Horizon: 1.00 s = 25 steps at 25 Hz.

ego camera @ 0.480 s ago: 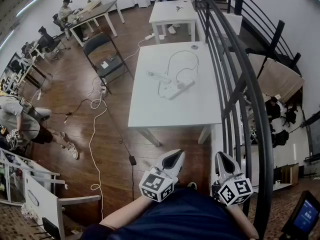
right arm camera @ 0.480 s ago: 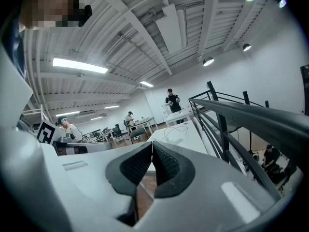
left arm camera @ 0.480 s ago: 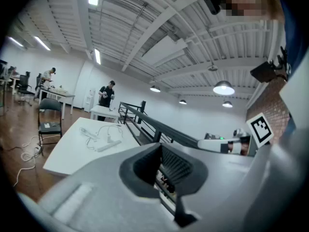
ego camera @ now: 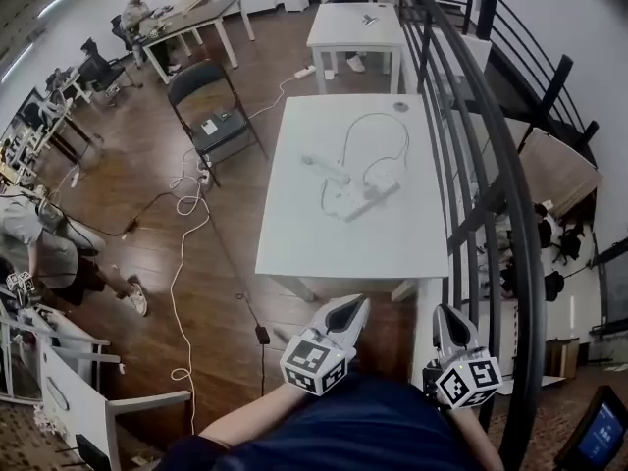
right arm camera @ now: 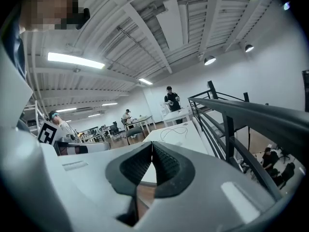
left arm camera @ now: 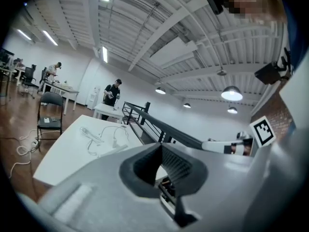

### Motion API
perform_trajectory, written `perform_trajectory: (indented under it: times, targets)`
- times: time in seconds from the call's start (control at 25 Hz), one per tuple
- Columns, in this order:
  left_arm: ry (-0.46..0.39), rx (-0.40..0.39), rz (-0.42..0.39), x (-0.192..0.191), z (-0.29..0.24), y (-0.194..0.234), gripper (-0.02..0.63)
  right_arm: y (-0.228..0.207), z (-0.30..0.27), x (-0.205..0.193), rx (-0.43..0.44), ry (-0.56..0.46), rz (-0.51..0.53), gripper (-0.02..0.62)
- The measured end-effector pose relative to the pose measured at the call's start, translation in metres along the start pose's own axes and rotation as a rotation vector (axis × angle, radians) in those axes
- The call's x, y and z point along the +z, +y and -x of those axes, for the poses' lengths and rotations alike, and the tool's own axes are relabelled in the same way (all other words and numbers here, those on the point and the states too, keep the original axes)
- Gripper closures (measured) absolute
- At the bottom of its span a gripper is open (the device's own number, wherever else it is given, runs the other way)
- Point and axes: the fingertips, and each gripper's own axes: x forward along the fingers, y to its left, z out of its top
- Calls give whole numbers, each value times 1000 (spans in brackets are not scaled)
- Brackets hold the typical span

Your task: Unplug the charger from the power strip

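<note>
A white power strip (ego camera: 370, 201) lies on the white table (ego camera: 304, 238) ahead, with a white charger (ego camera: 384, 185) plugged into it and a thin looping cable (ego camera: 376, 118) behind. A second white strip (ego camera: 322, 163) lies to its left. The same table (left arm camera: 58, 149) and cables (left arm camera: 104, 132) show small in the left gripper view. My left gripper (ego camera: 350, 311) and right gripper (ego camera: 446, 320) hover well short of the table, near my body, both shut and empty. The left gripper's tips (left arm camera: 161, 144) meet, and so do the right gripper's tips (right arm camera: 151, 144).
A black metal railing (ego camera: 461, 155) runs along the table's right side, with a drop beyond it. A black folding chair (ego camera: 211, 116) stands left of the table, cables trail over the wood floor (ego camera: 182, 263), and a second white table (ego camera: 353, 27) stands behind. People sit at desks far left.
The view has shifted slightly toward the table, which now sits a little lower in the head view. Both grippers have stayed shut and close to my body.
</note>
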Motion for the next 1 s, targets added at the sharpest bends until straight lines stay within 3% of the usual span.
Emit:
perform_trajectory:
  times: [0.2, 0.32, 0.44, 0.48, 0.64, 1.0]
  targets:
    - [-1, -47, -65, 20, -41, 57, 600, -3, -71, 14, -28, 30, 51, 584]
    - [20, -22, -108, 30, -64, 110, 600, -3, -122, 11, -45, 95, 106, 583]
    - [76, -19, -86, 31, -85, 157, 587, -8, -164, 8, -69, 164, 147, 583]
    - [99, -19, -71, 28, -91, 167, 541, -10, -172, 8, -74, 189, 162, 579]
    - [140, 6, -51, 28, -106, 206, 426, -16, -211, 2, -80, 272, 204, 440]
    - [219, 88, -173, -15, -155, 267, 410, -35, -319, -49, -23, 423, 312, 407]
